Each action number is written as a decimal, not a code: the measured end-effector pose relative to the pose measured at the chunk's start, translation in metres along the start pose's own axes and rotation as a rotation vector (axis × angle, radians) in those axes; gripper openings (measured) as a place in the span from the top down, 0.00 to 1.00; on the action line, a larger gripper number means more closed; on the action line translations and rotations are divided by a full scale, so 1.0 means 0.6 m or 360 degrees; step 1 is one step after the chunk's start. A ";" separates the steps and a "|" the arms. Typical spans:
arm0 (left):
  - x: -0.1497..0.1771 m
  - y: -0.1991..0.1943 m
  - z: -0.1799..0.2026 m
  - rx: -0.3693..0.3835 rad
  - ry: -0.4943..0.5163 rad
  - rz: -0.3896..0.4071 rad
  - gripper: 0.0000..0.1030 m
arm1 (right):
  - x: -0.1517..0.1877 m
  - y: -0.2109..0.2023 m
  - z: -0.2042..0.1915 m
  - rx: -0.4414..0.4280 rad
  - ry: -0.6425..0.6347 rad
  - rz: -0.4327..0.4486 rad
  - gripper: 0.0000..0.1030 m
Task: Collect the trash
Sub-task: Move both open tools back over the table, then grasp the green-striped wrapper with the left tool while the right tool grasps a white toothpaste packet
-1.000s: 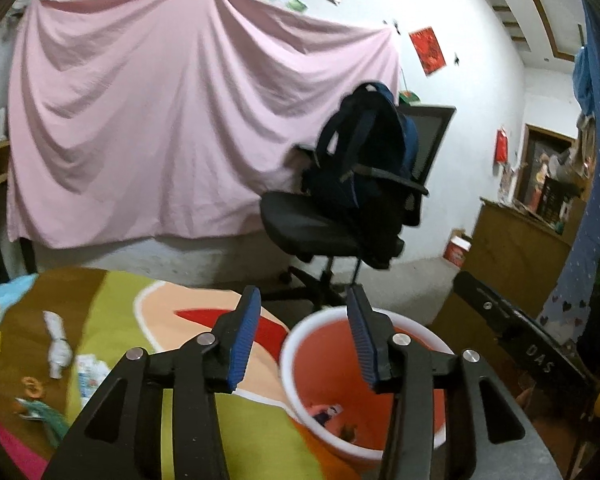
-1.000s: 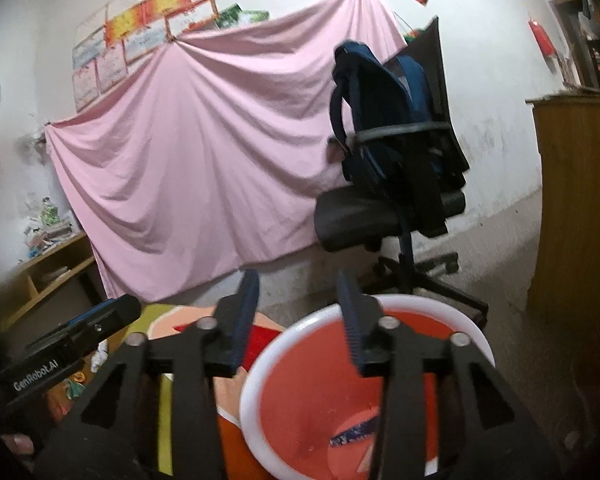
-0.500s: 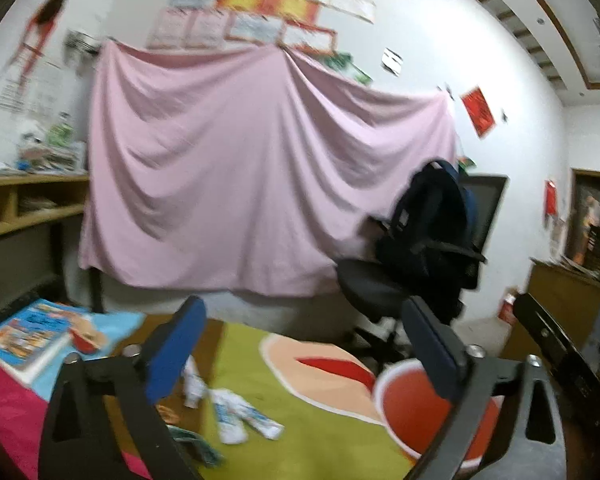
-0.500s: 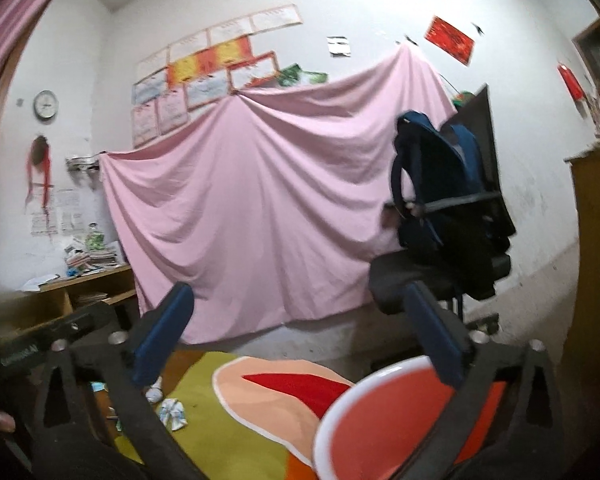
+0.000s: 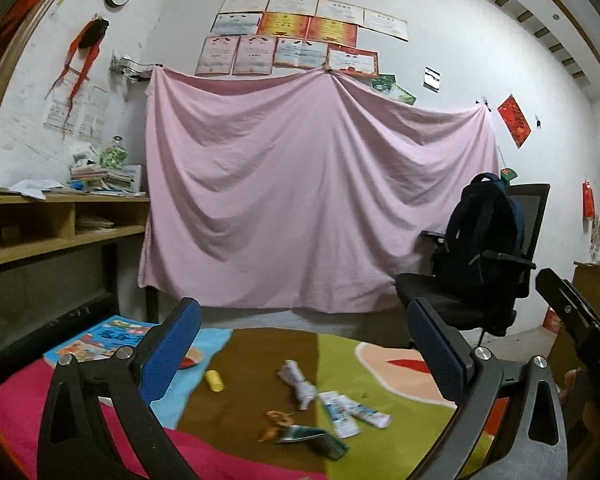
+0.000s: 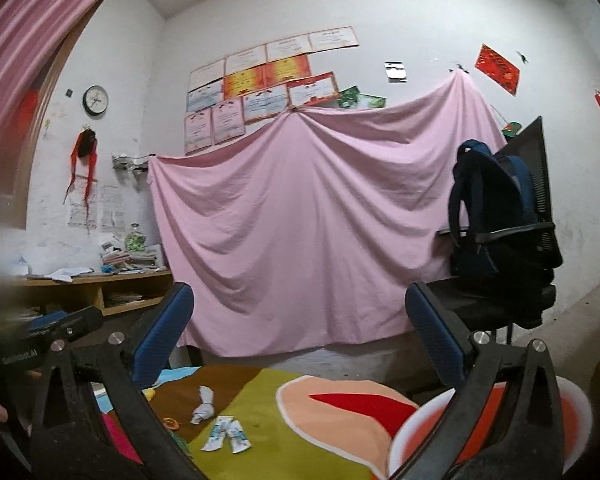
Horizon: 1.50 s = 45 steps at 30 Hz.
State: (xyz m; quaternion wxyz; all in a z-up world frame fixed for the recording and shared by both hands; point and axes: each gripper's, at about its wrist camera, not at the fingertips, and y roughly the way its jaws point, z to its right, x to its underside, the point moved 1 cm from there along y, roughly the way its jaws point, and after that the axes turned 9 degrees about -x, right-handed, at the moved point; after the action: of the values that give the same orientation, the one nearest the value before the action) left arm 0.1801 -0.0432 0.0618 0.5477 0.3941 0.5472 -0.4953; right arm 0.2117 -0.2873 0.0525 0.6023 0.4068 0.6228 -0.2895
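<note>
Trash lies on the colourful tablecloth (image 5: 384,416): a twisted white paper wad (image 5: 298,383), two white-blue wrappers (image 5: 352,412), a yellow piece (image 5: 215,381), an orange scrap (image 5: 277,420) and a dark green wrapper (image 5: 316,440). My left gripper (image 5: 306,356) is open and empty above them. My right gripper (image 6: 298,344) is open and empty, over the cloth. The wad (image 6: 204,400) and wrappers (image 6: 226,438) show at lower left there. The red bin with a white rim (image 6: 414,428) is at lower right.
A picture book (image 5: 100,340) lies at the table's left. An office chair with a dark backpack (image 5: 480,248) stands beyond the table on the right. A pink sheet (image 5: 312,200) hangs on the back wall. A wooden shelf (image 5: 60,220) is on the left.
Both grippers have opened wide and lifted away from the bin, swinging left so the trash on the cloth has come into view.
</note>
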 end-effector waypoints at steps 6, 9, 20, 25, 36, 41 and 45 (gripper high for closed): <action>0.025 0.000 -0.027 -0.0061 0.0063 0.0018 0.02 | 0.027 0.036 -0.045 -0.0056 -0.0116 -0.0093 0.00; 0.041 0.006 -0.035 -0.0084 0.0103 -0.0011 0.02 | 0.040 0.053 -0.062 -0.0084 -0.0168 -0.0146 0.00; 0.094 0.050 -0.048 -0.0034 0.0088 -0.0362 0.02 | 0.093 0.105 -0.052 -0.0046 -0.0166 -0.0447 0.00; 0.108 0.067 -0.041 -0.0009 0.0071 -0.0524 0.03 | 0.123 0.140 -0.024 -0.0023 -0.0049 -0.0710 0.00; 0.119 0.098 -0.003 0.0144 0.0094 -0.0755 0.31 | 0.165 0.176 0.017 -0.0110 0.0111 -0.1015 0.16; 0.130 0.129 0.025 0.0221 0.0035 -0.0944 0.42 | 0.169 0.182 0.025 -0.0116 0.0162 -0.1047 0.20; 0.138 0.147 0.043 0.0214 0.0008 -0.1036 0.47 | 0.168 0.182 0.027 -0.0120 0.0189 -0.1053 0.20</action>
State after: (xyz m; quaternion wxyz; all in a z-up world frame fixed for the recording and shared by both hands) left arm 0.2642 -0.0601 -0.0277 0.3321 0.2350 0.6119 -0.6783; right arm 0.3190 -0.2304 -0.0343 0.4531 0.1762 0.7654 -0.4217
